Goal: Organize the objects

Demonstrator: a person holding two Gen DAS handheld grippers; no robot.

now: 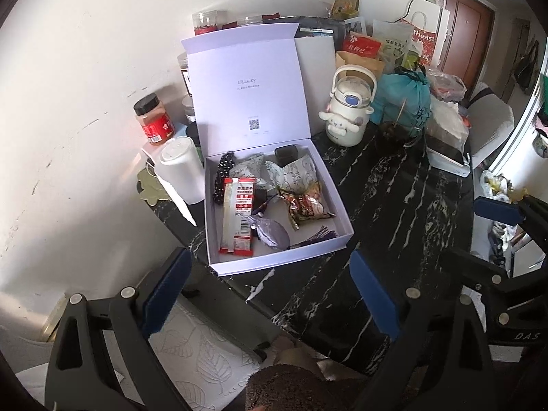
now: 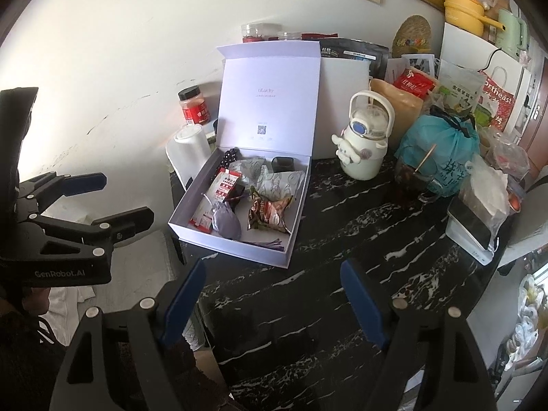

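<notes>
Box (image 1: 337,221) dead ahead of your jaws, lid up, on black marbled desk (image 1: 394,185). Left gripper (image 1: 270,294) spread wide, holding nothing; right gripper (image 2: 274,298) same, spread, nothing held. Red packet (image 1: 238,215) lies inside box at its left side, long axis running away from you. Left gripper looks nearer box. Cartoon bottle (image 1: 347,113) right of box; clutter behind it, white wall left of box.

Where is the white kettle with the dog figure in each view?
Left wrist: white kettle, upper centre-right, right of the open box.
Right wrist: kettle, centre-right, again right of the box.
Shared landmark: teal bag beside it.
</notes>
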